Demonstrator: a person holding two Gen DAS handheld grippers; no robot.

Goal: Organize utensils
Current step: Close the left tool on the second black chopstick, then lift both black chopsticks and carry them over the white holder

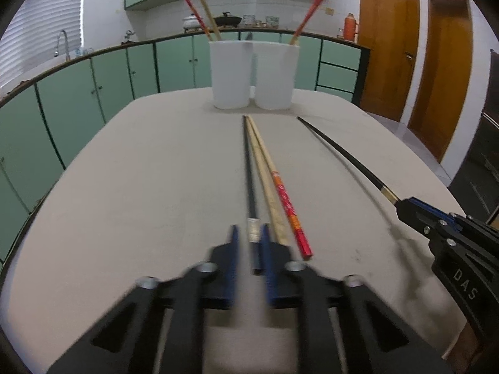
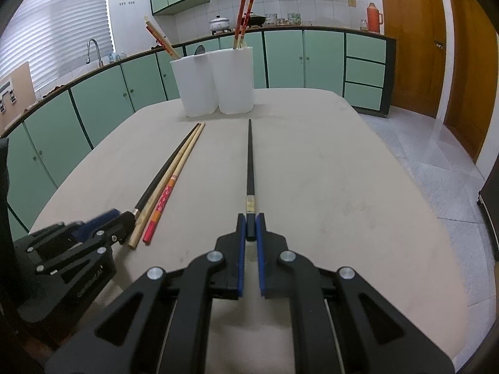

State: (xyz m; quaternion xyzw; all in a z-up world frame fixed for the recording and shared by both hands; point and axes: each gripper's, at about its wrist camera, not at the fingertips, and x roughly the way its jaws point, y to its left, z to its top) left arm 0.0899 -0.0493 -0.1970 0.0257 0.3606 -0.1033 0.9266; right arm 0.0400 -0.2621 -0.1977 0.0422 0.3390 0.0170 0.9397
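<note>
Two white holders stand side by side at the table's far end, each with chopsticks in it; they also show in the right wrist view. Three chopsticks lie together mid-table: a black one, a plain wooden one and a red-orange one. My left gripper is open, its fingers straddling the black one's near end. My right gripper is shut on a second black chopstick, also seen in the left wrist view.
The beige table is ringed by green cabinets and a counter with a sink tap, pots and a red thermos. Wooden doors stand to the right. Tiled floor lies beyond the table's right edge.
</note>
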